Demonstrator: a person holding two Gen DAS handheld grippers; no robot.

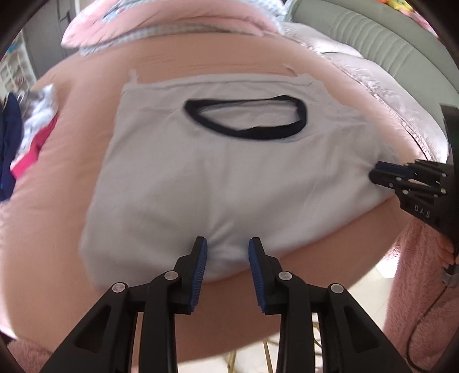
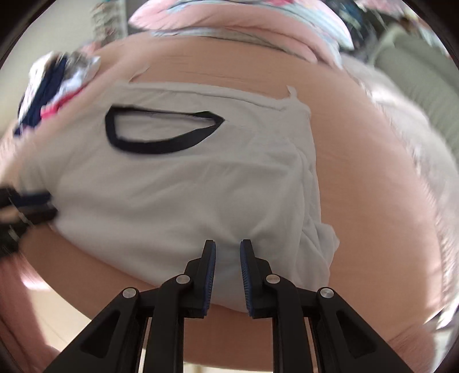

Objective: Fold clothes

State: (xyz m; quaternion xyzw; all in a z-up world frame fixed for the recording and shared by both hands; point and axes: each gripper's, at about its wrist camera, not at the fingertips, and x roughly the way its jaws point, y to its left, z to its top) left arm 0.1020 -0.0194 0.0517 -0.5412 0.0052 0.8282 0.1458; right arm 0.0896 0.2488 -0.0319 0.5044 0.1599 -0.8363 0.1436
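We had the white shirt (image 1: 229, 178) lying flat on the bed (image 1: 218, 60), its dark-edged collar (image 1: 246, 120) facing up and towards the far side, and what a neat oblong it made. No sleeves showed out to either side; both side edges ran fairly straight, and down the right edge in the right wrist view the cloth was bunched in layers, so we judged the sides lay folded in. The near hem hung close to the edge of the bed.

Our left gripper (image 1: 228, 259) sat low over the near hem, its fingers apart with white cloth showing in the gap and nothing pinched. Our right gripper (image 2: 228, 258) sat likewise at the near hem further along, fingers apart too, a little narrower, the cloth between them but not clamped. In the left wrist view we saw that right gripper coming in from the side at the shirt's right edge.

So where did the job stand? By our reckoning the lengthwise folds were in, and the shirt lay long, not doubled hem to collar. That could have been the middle of this shirt's folding, with the crosswise fold left, or a hem just laid down flat; the blur told us the grippers were moving, not which way.

Off to the far left a heap of clothes (image 1: 31, 126) in blue, pink and white lay crumpled, so we judged more folding remained there. A pink quilt (image 1: 160, 25) was bundled at the head of the bed.
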